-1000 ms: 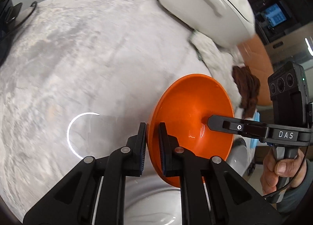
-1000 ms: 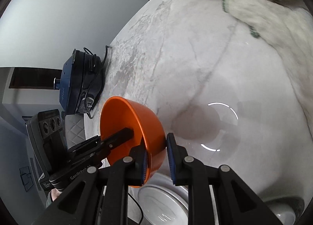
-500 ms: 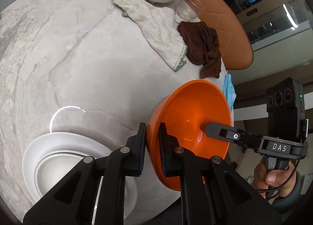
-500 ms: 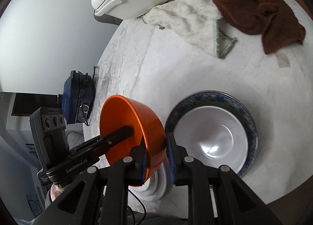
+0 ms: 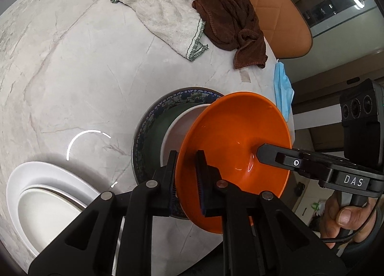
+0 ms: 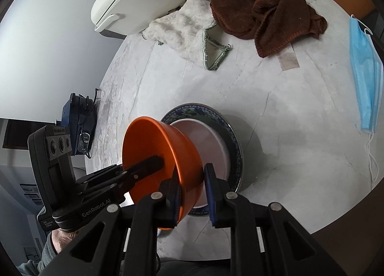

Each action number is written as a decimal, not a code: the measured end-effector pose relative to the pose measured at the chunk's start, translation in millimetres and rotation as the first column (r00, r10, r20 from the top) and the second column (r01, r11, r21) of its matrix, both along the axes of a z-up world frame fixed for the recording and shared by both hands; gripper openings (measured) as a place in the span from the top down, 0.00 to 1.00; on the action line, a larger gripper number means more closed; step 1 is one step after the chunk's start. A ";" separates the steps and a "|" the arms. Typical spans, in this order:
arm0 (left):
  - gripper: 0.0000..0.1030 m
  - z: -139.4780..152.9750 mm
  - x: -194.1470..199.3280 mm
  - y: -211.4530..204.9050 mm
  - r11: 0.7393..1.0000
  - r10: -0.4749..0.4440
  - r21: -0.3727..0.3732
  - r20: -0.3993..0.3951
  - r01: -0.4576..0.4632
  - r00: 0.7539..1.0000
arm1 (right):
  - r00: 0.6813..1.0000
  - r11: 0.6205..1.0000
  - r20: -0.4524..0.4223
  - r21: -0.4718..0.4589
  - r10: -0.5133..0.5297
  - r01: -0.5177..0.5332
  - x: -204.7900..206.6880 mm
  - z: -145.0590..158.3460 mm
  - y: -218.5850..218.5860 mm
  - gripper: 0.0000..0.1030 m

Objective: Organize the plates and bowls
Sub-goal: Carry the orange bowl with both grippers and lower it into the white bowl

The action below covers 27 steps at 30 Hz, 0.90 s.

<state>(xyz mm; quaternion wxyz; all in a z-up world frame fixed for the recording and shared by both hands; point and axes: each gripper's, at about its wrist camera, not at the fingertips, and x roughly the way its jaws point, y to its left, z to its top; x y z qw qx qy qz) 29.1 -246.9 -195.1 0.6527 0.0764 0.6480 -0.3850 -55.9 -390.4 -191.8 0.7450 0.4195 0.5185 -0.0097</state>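
Hanging tilted above the marble table (image 5: 72, 64), the orange bowl (image 5: 237, 146) is pinched at opposite points of its rim by both grippers: the left gripper (image 5: 186, 175) clamps the near rim, the right gripper (image 6: 192, 184) clamps the far side. Directly beneath it sits a white bowl (image 6: 213, 141) nested in a blue-patterned plate (image 5: 153, 136). Stacked white plates (image 5: 36, 194) rest near the table edge. Farther off lie a white towel (image 5: 163, 11), a brown cloth (image 6: 264, 9) and a blue face mask (image 6: 364, 64).

Brown cloth (image 6: 266, 9) beside white towel (image 6: 184, 28) (green-edged); blue face mask (image 6: 364, 69) near marble table's (image 6: 276, 98) edge
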 end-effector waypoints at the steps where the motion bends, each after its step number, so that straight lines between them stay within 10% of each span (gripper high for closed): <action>1: 0.88 -2.3 -0.6 -0.7 1.000 0.000 0.007 -0.003 0.000 1.000 | 1.000 1.000 -0.002 -0.001 0.004 -0.004 -0.3 -2.0 -0.2 0.80; 27: 0.84 -14.5 0.9 -15.9 0.997 -0.015 0.082 0.057 0.010 0.998 | 0.991 0.971 -0.042 -0.199 0.127 -0.133 14.3 -0.8 8.0 0.80</action>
